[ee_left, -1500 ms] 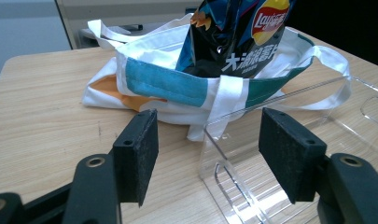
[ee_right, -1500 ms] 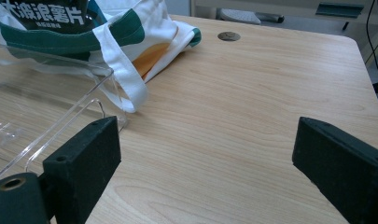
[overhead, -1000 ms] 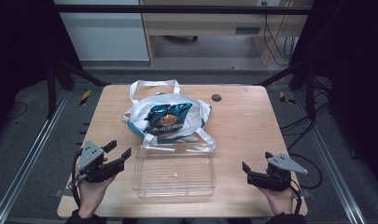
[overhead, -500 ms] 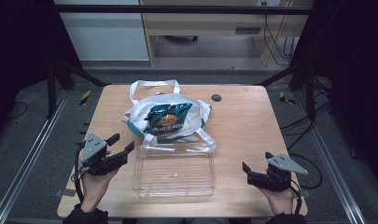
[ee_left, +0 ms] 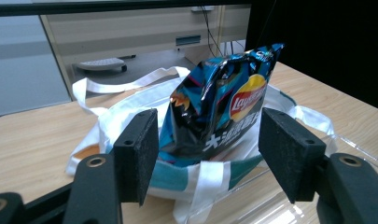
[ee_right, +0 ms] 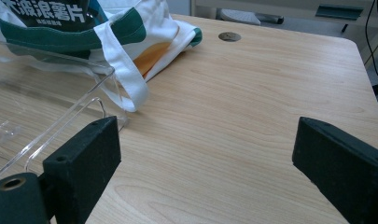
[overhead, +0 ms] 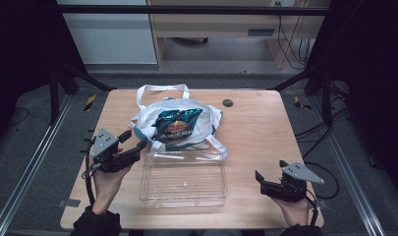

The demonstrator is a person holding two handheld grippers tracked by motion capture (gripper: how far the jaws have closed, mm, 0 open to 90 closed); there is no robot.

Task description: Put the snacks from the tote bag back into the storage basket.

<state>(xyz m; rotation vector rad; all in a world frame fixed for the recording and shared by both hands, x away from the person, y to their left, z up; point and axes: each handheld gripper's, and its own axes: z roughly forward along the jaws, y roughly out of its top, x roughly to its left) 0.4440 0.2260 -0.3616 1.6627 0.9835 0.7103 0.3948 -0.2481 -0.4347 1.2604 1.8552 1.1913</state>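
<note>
A blue chip bag (overhead: 176,124) (ee_left: 221,102) stands in a white tote bag (overhead: 147,120) (ee_left: 130,112) with green trim at the table's middle. In front of it lies a clear plastic tray (overhead: 184,179) (ee_right: 46,135) with nothing in it. My left gripper (overhead: 132,146) (ee_left: 210,156) is open at the tray's far left corner, pointing at the tote and chip bag. My right gripper (overhead: 269,178) (ee_right: 205,168) is open near the front right edge, apart from the tray, over bare wood.
The wooden table (overhead: 255,132) has a small round dark grommet (overhead: 228,103) (ee_right: 229,36) behind the tote. A tote strap (ee_right: 123,77) hangs over the tray's far rim. Dark frame posts and cables flank the table; a desk stands behind.
My left gripper has moved right and forward, toward the tote bag. The right gripper has stayed still.
</note>
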